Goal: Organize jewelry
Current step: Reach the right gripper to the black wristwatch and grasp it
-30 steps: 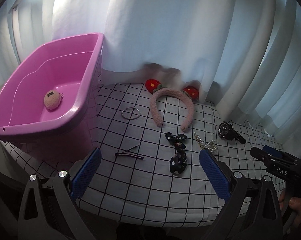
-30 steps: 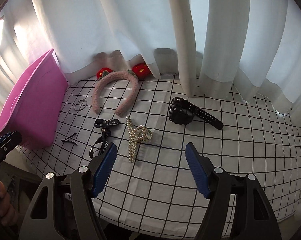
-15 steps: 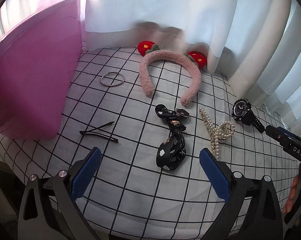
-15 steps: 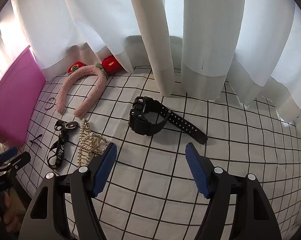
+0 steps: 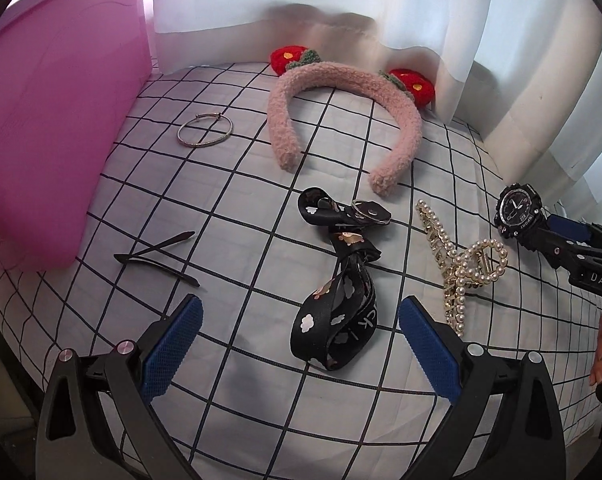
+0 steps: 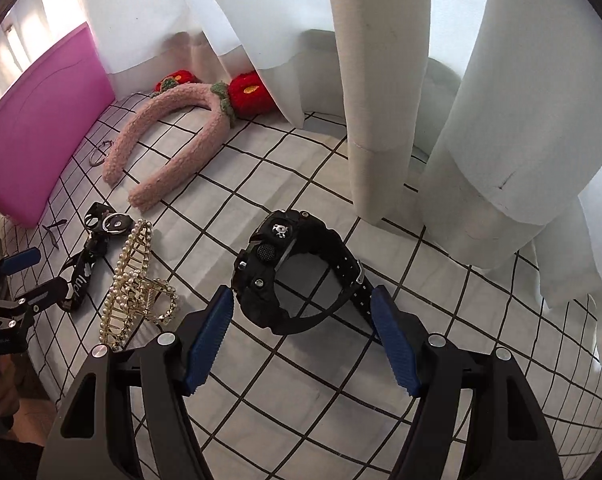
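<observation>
A black strap keychain point(image 5: 341, 280) lies on the checked cloth, its lower loop between the blue pads of my open left gripper point(image 5: 300, 302), untouched. Around it lie a pearl hair claw point(image 5: 457, 264), two black hairpins point(image 5: 157, 256), a silver bangle point(image 5: 205, 136) and a fluffy pink headband point(image 5: 341, 84). A black sport watch point(image 6: 269, 256) lies curled just ahead of my open right gripper point(image 6: 301, 292); its band sits between the fingertips and the pads do not press on it. The pink tub point(image 5: 53, 120) stands on the left.
White curtains point(image 6: 381, 80) hang onto the cloth right behind the watch and headband. The tub wall point(image 6: 37, 136) bounds the left side. My left gripper point(image 6: 33, 276) shows at the right wrist view's left edge, my right gripper point(image 5: 557, 236) by the watch in the left wrist view.
Both grippers sank toward the cloth. The left one closed in over the strap keychain and lost sight of the tub's inside. The right one swung from the pearl claw to the watch.
</observation>
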A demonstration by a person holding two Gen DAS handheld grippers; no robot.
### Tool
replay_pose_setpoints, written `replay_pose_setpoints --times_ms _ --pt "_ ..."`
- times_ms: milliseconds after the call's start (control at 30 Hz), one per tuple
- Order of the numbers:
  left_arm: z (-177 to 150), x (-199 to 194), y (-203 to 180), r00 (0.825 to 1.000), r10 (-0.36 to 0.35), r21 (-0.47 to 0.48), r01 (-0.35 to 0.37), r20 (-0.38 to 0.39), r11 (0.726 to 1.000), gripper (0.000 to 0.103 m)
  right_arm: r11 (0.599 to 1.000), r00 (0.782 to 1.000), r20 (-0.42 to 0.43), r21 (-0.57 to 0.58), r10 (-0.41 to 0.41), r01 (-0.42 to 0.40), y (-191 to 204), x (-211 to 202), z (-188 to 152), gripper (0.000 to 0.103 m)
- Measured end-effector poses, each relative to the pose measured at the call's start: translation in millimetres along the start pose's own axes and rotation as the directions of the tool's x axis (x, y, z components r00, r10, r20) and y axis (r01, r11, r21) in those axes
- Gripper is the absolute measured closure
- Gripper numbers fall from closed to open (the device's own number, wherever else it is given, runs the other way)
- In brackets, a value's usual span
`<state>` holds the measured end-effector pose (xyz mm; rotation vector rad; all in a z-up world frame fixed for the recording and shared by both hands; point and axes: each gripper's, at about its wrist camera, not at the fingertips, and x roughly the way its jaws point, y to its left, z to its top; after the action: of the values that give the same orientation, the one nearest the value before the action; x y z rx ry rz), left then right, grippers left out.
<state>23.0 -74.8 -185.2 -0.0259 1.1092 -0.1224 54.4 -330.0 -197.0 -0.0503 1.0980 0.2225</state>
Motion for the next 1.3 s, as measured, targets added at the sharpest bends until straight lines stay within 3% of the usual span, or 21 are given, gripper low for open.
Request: replay_pose_setpoints --times_ms 333,867,1033,1167,1267,1300 --pt "8 21 -17 0.999 0.032 0.009 -0.032 -0.008 0.999 0.006 0.999 1.0 -0.006 -0.044 0.011 -0.012 3 21 4 0.033" --pt "13 42 -26 0.997 0.074 0.023 -0.074 0.007 0.997 0.005 0.971 0.992 0.004 -0.206 -0.122 0.12 6 39 19 0.03" --pt "17 46 -28 0.996 0.081 0.015 -0.082 0.043 0.997 0.005 0.987 0.998 0.023 -0.146 -0.063 0.066 -5 46 20 0.025" --pt "12 43 -29 0.995 0.077 0.016 -0.078 0.063 0.997 0.007 0.995 0.999 0.033 -0.092 -0.029 0.032 -12 44 14 0.027" --pt "6 37 -33 0.995 0.07 0.029 -0.072 0.073 0.997 0.015 0.995 0.998 0.049 -0.088 -0.031 0.035 -11 38 9 0.043" --pt "4 34 -34 0.995 0.065 0.034 -0.068 0.078 0.997 0.019 0.996 0.999 0.048 -0.082 -0.02 0.023 -11 38 8 0.043"
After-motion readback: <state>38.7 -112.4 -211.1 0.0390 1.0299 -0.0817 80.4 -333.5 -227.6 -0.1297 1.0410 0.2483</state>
